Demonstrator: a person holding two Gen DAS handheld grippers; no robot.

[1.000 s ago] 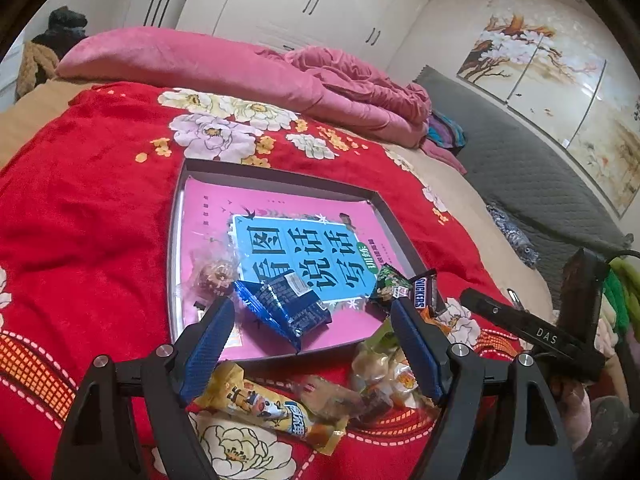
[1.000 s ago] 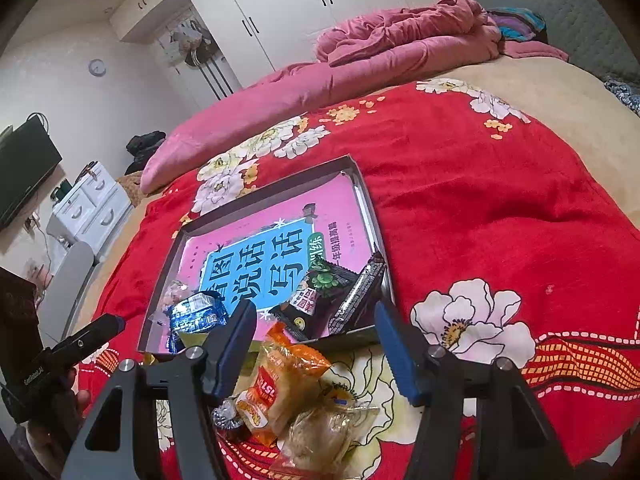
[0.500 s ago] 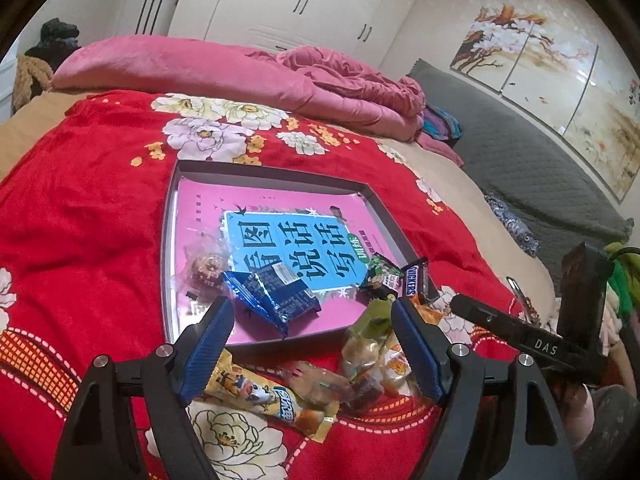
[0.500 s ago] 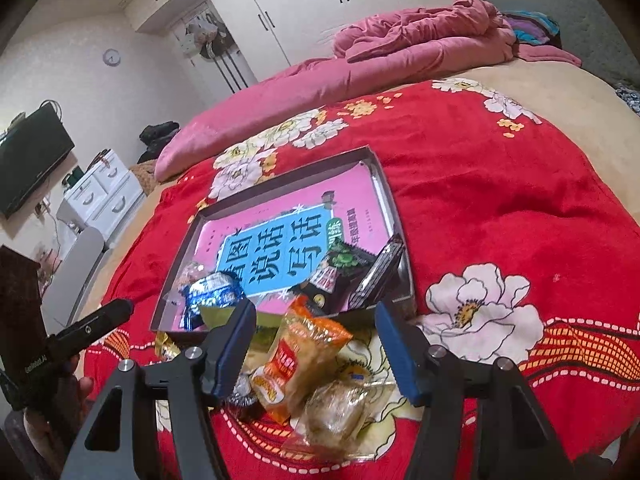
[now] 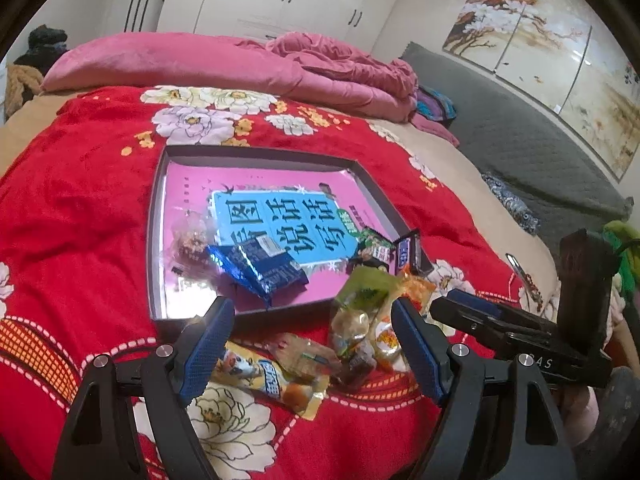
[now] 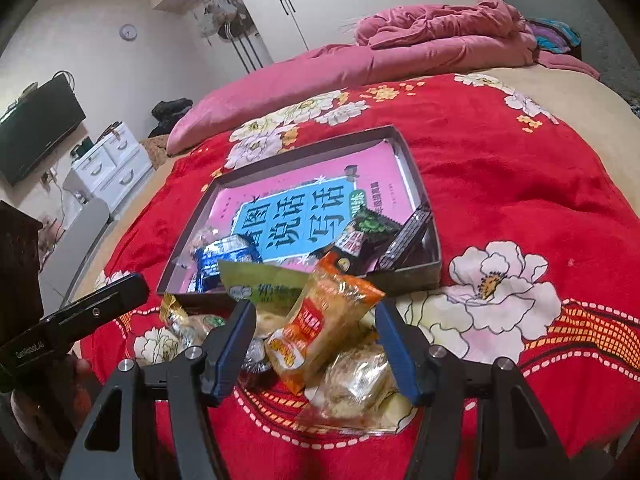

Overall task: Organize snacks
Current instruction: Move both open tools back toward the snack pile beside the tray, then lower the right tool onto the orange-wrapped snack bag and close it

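Both sets of fingers are spread and empty right now, nothing pinched. The right gripper (image 6: 316, 344) hangs over the loose snack heap, its blue ribbed fingers (image 6: 236, 340) on either side of the orange packet (image 6: 324, 320) without pressing on it. The left gripper (image 5: 312, 344) is spread wider, low over the yellow cartoon wrapper (image 5: 264, 376) lying flat on the red blanket (image 5: 80, 208).

Handling guess: all of this is light, crinkly film with puffed air inside, so it'll be slippery and squashy. I'd pinch the orange packet across its middle or by the crimped end seal, gently, since whatever's inside probably crumbles. The clear-wrapped pastry (image 6: 356, 380) just next to the orange packet looks the most crushable.

The heap sits right against the near wall of the tray (image 6: 400, 280), a shallow dark rigid box with a glossy pink book (image 6: 296, 216) lining it. Already inside the tray: a shiny blue foil pack (image 5: 256, 264), a green-black pouch (image 6: 368, 228) and a dark chocolate bar (image 6: 408, 236) propped against the tray's right wall. The blanket is plush, so packets sink in a bit.
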